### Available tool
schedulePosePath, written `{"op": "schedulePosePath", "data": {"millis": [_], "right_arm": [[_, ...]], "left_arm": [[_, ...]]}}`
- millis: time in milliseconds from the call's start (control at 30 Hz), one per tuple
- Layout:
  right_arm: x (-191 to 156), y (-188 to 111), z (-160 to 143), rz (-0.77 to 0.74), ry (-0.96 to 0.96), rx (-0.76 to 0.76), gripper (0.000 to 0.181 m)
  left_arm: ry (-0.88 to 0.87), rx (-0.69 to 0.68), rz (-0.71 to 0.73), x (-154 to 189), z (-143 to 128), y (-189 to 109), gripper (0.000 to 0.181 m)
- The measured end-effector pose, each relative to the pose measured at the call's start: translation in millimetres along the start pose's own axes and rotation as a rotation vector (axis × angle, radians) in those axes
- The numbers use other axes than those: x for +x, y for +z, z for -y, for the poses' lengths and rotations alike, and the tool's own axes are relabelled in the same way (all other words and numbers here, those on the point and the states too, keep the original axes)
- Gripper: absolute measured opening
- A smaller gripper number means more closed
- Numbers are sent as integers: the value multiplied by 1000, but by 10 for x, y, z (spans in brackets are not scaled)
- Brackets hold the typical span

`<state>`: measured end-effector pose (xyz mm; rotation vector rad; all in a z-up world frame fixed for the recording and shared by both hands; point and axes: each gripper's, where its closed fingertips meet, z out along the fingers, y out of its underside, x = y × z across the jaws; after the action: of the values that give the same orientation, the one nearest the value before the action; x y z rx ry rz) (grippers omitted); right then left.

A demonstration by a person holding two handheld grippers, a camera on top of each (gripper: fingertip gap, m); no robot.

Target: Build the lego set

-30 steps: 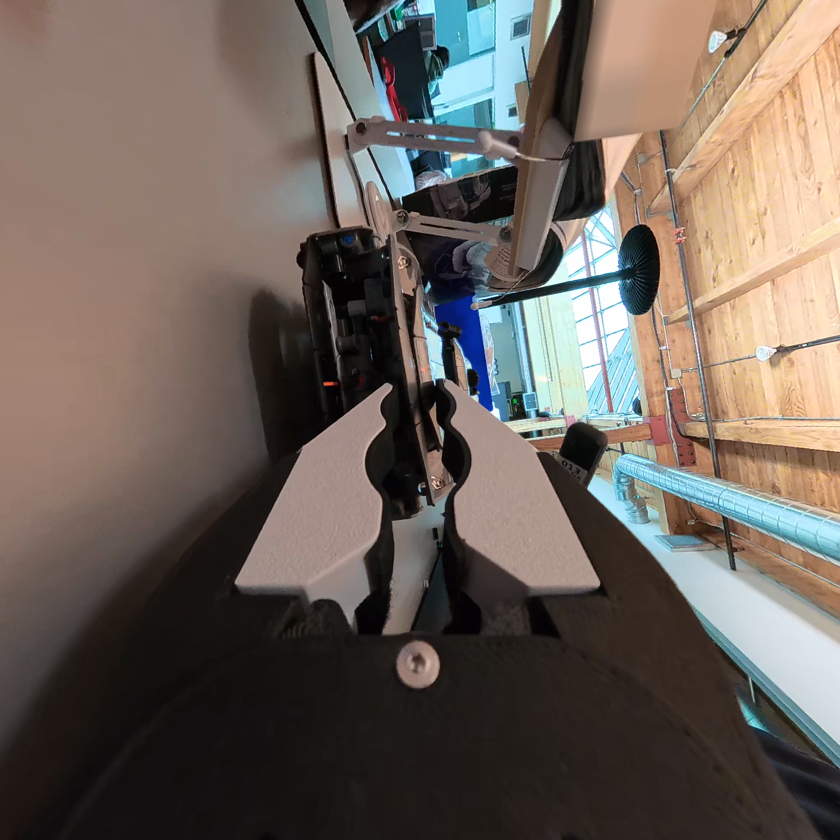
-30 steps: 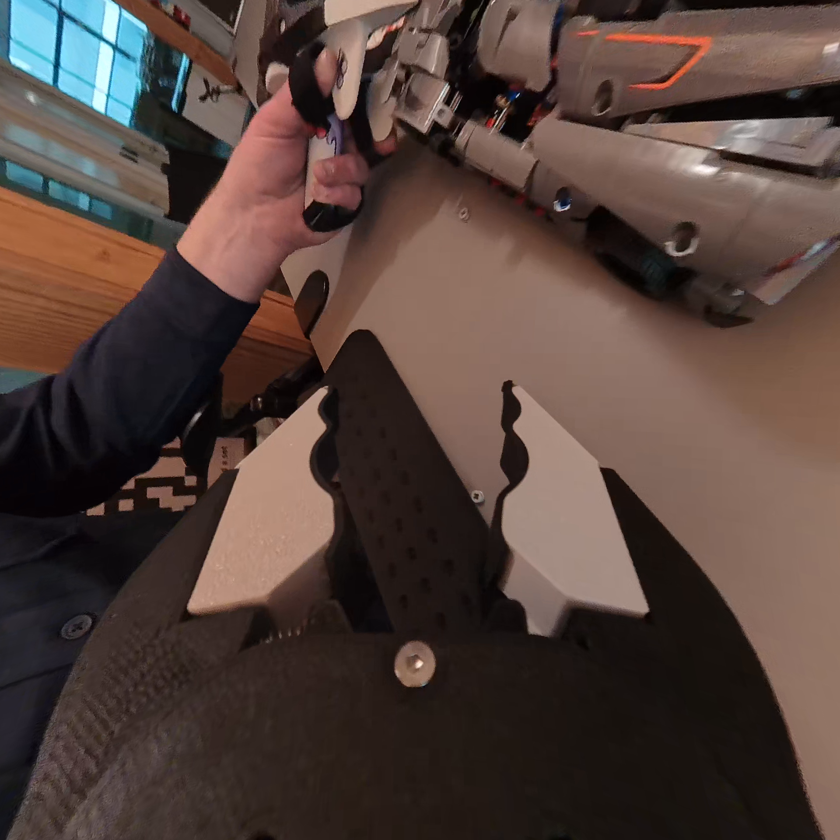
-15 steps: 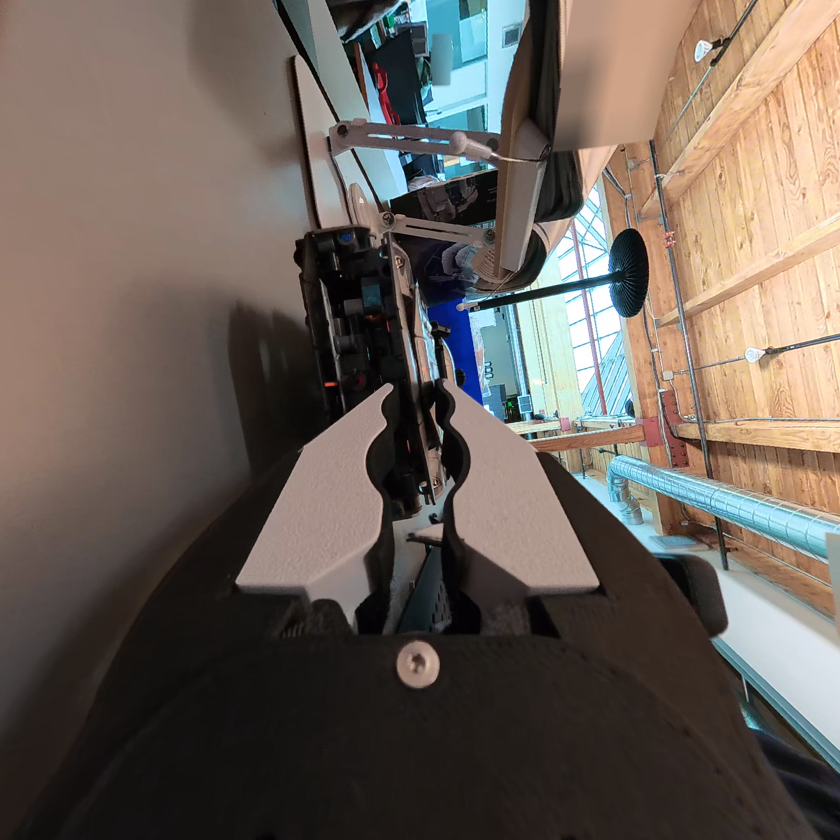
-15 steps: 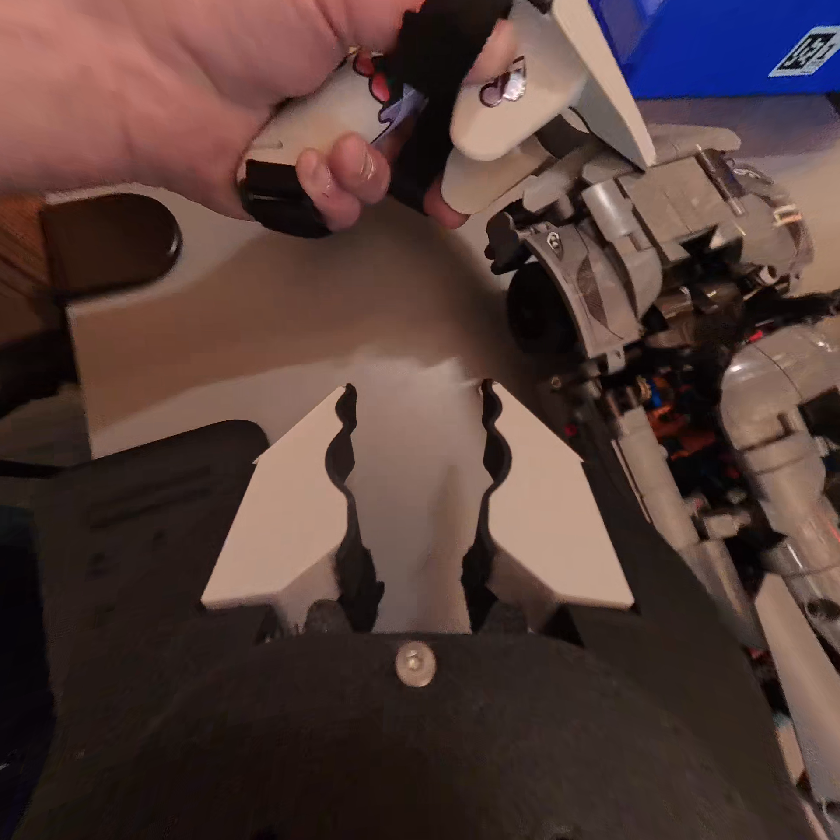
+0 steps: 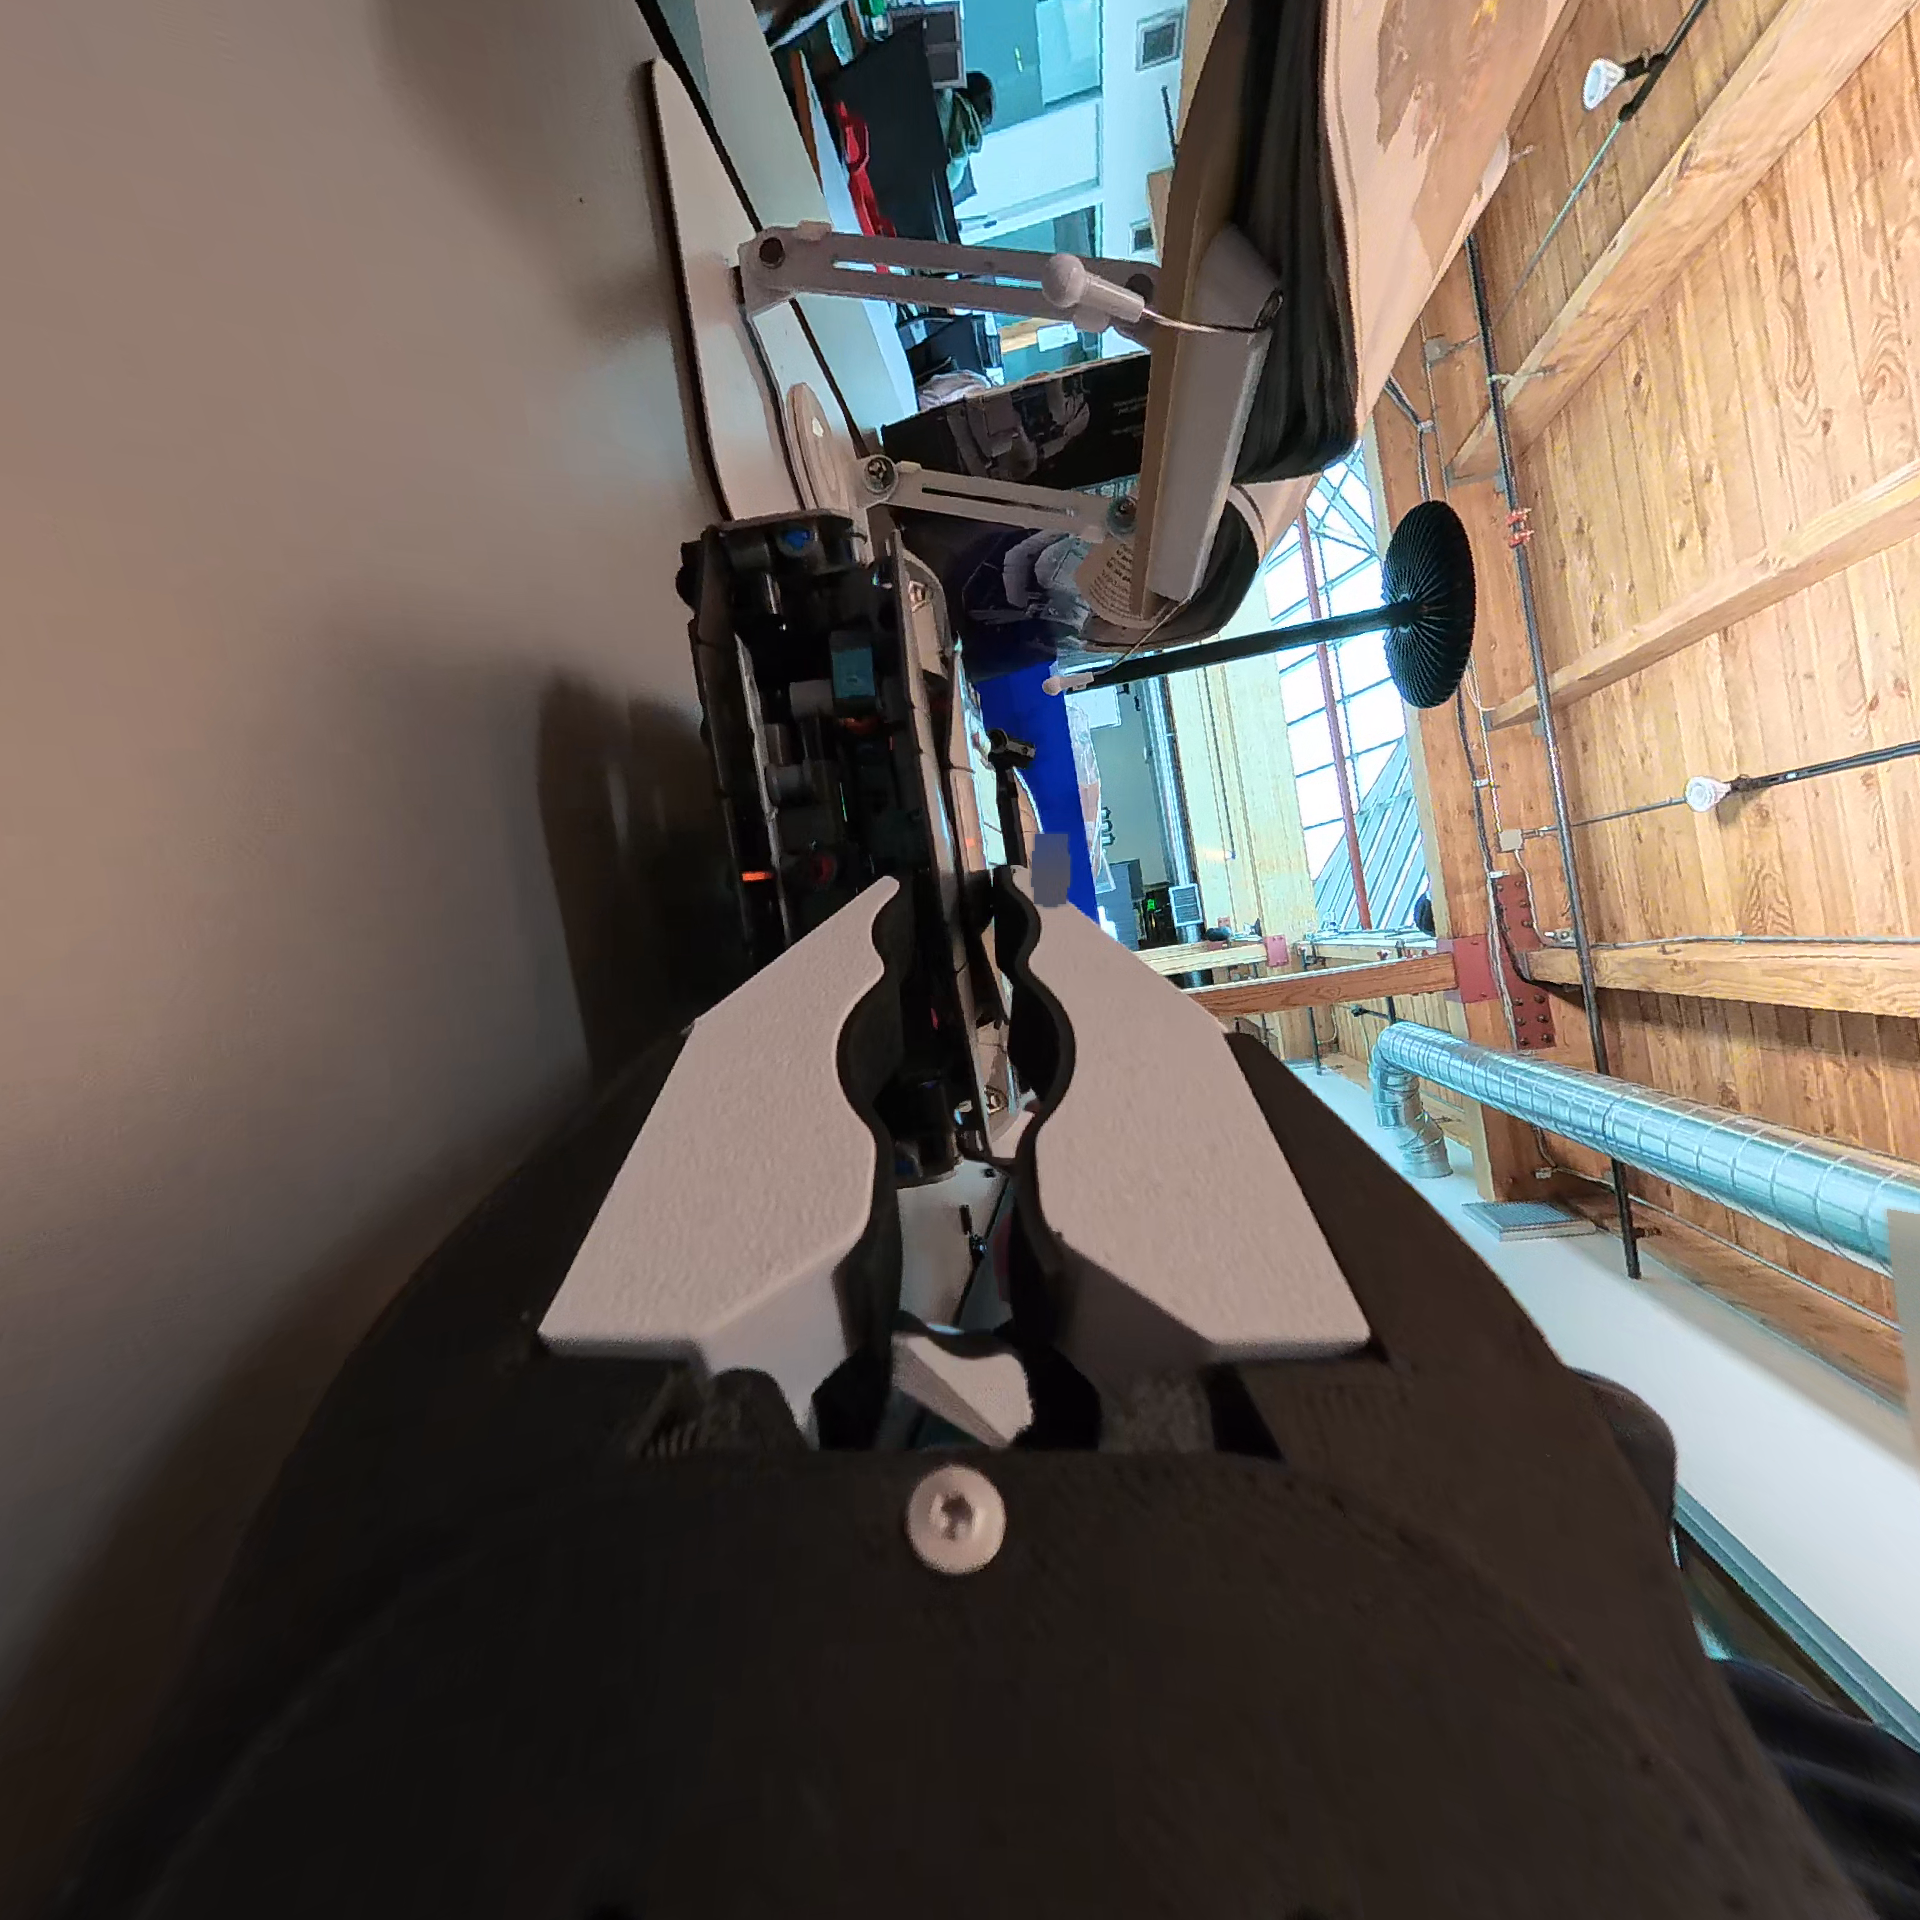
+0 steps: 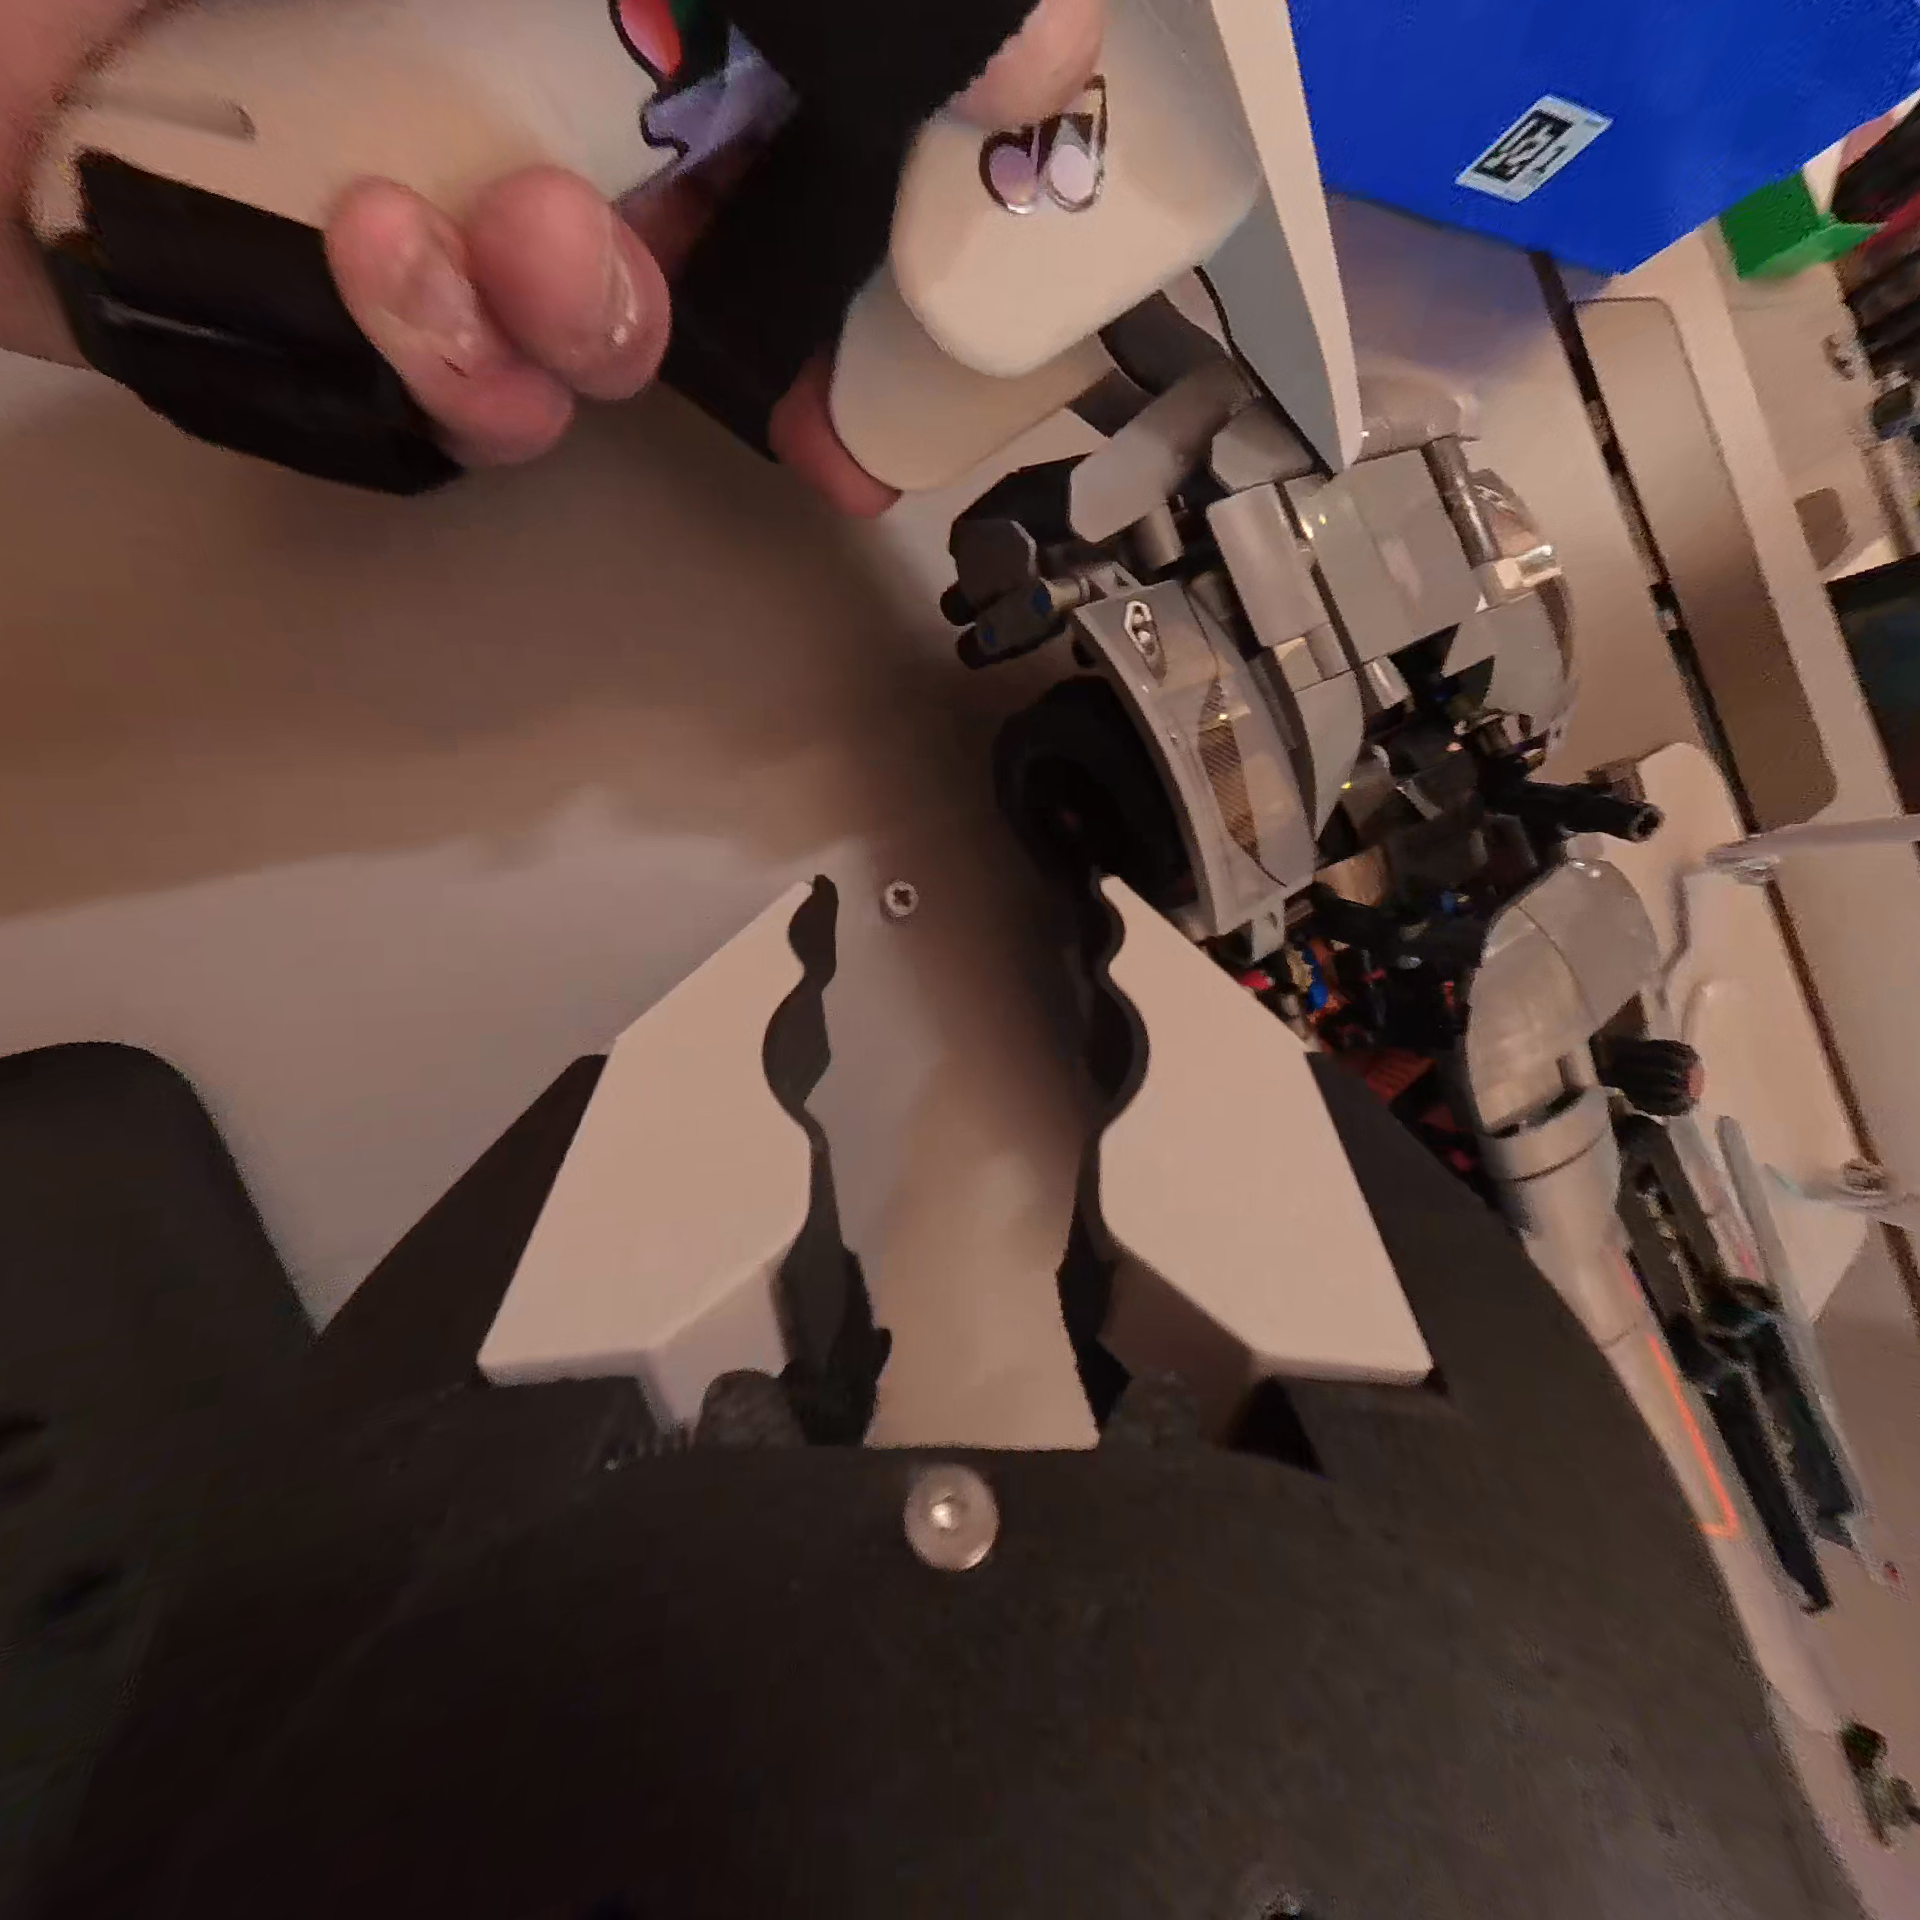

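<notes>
A grey and black lego model [image 5: 821, 727] stands on the pale table [image 5: 312, 623]. My left gripper [image 5: 945, 904] is shut on one end of it, with a thin grey panel between the fingers. In the right wrist view the model [image 6: 1278, 717] lies at the right, with a black wheel and grey curved panels. A hand [image 6: 499, 312] holds the left gripper's white body [image 6: 1039, 260] above it. My right gripper [image 6: 961, 894] is open and empty, low over the table [image 6: 416, 779], its right fingertip close to the model's wheel.
A blue bin [image 6: 1558, 104] and a green piece [image 6: 1787, 229] stand behind the model. A flat black piece [image 6: 104, 1195] lies left of my right gripper. A screw head [image 6: 896, 899] sits in the table. A white stand with an open booklet [image 5: 1226, 416] stands beyond the model. The grippers' ends are close to 9 centimetres from one another.
My right gripper swung round to the model's wheel end and moved closer. The black piece that lay between its fingers a second ago is now off to its left. The left gripper barely moved.
</notes>
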<state>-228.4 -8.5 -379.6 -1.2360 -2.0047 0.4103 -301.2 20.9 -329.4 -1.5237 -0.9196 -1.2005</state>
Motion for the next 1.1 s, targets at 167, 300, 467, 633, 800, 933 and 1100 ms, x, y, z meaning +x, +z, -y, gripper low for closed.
{"op": "schedulePosePath", "data": {"millis": [167,300,467,633,800,933,1100], "right_arm": [[-95,21,-54,17,-15,-37,67],[-155,-29,-113,47,22,-45,68],[-317,-203,-153,83,0,-29,60],[-384,-136,-97,46,-88,-55,63],[-502,-129,25,20,-132,-40,66],[-535,-9,106,47,-50,-41,52],[-354,77,-15,153,116,-47,47]], "left_arm": [[-2,0,-6,-7,11,16,10],[-8,3,-8,-18,1,-4,10],[-18,30,-14,-5,25,-101,10],[-4,39,-7,87,96,-133,10],[18,22,13,176,138,-67,10],[40,10,21,259,199,-14,10],[64,-21,20,349,246,87,9]]}}
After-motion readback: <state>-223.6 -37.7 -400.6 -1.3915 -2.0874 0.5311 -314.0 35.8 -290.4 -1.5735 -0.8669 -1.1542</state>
